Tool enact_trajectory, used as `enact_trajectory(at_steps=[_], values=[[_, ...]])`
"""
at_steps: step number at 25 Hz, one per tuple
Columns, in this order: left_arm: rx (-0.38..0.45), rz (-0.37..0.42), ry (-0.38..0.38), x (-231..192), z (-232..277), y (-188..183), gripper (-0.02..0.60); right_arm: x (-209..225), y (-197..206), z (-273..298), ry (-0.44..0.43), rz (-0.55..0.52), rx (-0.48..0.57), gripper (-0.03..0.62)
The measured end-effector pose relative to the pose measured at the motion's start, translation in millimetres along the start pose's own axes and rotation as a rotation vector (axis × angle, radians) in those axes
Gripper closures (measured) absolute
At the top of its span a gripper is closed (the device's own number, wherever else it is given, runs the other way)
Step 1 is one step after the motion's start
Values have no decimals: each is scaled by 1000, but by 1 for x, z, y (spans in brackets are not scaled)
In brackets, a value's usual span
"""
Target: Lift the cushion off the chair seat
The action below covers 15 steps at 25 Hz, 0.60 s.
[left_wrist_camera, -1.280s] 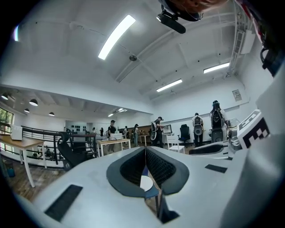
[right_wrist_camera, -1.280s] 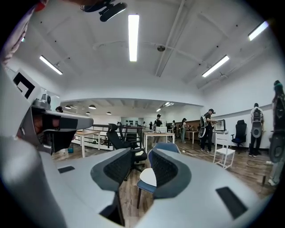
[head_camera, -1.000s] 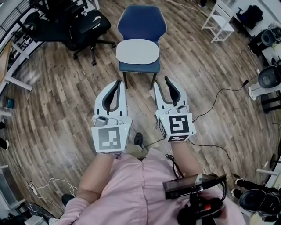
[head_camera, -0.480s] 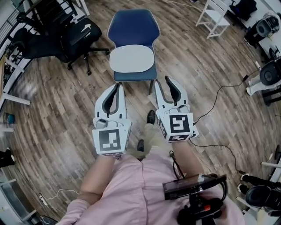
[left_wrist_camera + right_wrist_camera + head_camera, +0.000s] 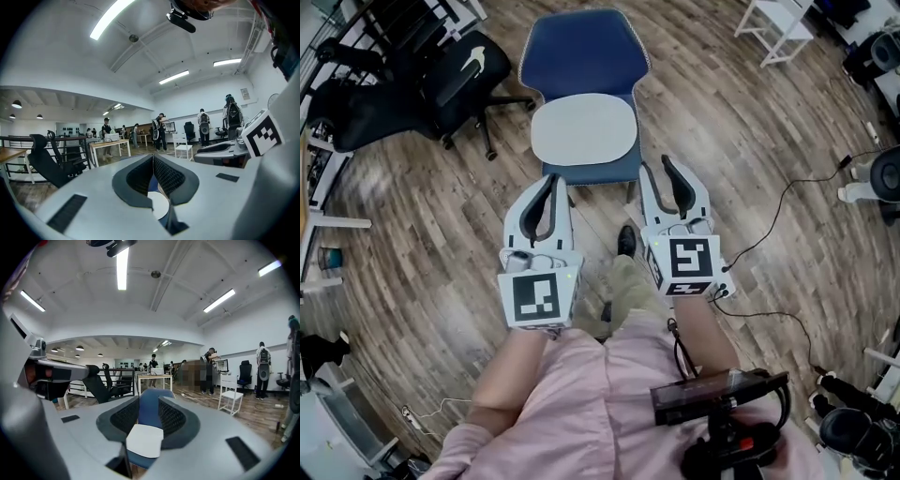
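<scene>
Big open room with a wood-plank floor (image 5: pixel 412 244), strip lights (image 5: pixel 110 18) overhead, and people (image 5: pixel 161 131) standing near a tabletop (image 5: pixel 108 142) far off. On the floor, centred at the top of the head view, a blue chair (image 5: pixel 584 52). Flat on its seat, a pale oval cushion (image 5: pixel 584 131) covering most of the seat, with nothing touching it. Left of the chair, a black office chair (image 5: pixel 459 66); at the far right corner, a white chair (image 5: pixel 778 28); to the right, a thin cable (image 5: pixel 778 202) trailing over the planks. Just short of the seat's front edge, two grippers side by side, both pointing at the chair, each with a marker cube at its near end. Left gripper (image 5: pixel 551 180) near the seat's front left corner, fingers closed tip to tip with nothing gripped; in the left gripper view, only a sliver of cushion showing through the opening below the meeting tips. Right gripper (image 5: pixel 660 167) near the front right corner, fingers apart at a middling width and holding nothing; in the right gripper view, the blue chair back and the near edge of the cushion framed between them, well beyond the tips. Between the grippers, lower down on the floor, a dark shoe (image 5: pixel 625 241). At the bottom of the head view, pink sleeves (image 5: pixel 572 403) and bare forearms running up to the cubes.
</scene>
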State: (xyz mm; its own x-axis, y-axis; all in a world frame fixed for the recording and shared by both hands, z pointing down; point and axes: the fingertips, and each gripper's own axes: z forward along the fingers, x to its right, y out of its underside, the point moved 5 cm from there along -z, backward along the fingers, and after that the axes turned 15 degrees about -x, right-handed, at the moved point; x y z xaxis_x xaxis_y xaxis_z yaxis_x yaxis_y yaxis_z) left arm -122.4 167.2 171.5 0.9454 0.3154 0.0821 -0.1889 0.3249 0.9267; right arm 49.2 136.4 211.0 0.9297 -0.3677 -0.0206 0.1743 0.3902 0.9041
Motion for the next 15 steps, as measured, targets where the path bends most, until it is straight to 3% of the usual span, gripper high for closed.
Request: enact_trajectory(at_steps=[8,15], values=[[5,16,-24,-13,114,-53,568,66,-51,99,-45,-5,8,468],[43,35,-83,-32,151,-88,568,95,-93,138,-53,-26,52,468]])
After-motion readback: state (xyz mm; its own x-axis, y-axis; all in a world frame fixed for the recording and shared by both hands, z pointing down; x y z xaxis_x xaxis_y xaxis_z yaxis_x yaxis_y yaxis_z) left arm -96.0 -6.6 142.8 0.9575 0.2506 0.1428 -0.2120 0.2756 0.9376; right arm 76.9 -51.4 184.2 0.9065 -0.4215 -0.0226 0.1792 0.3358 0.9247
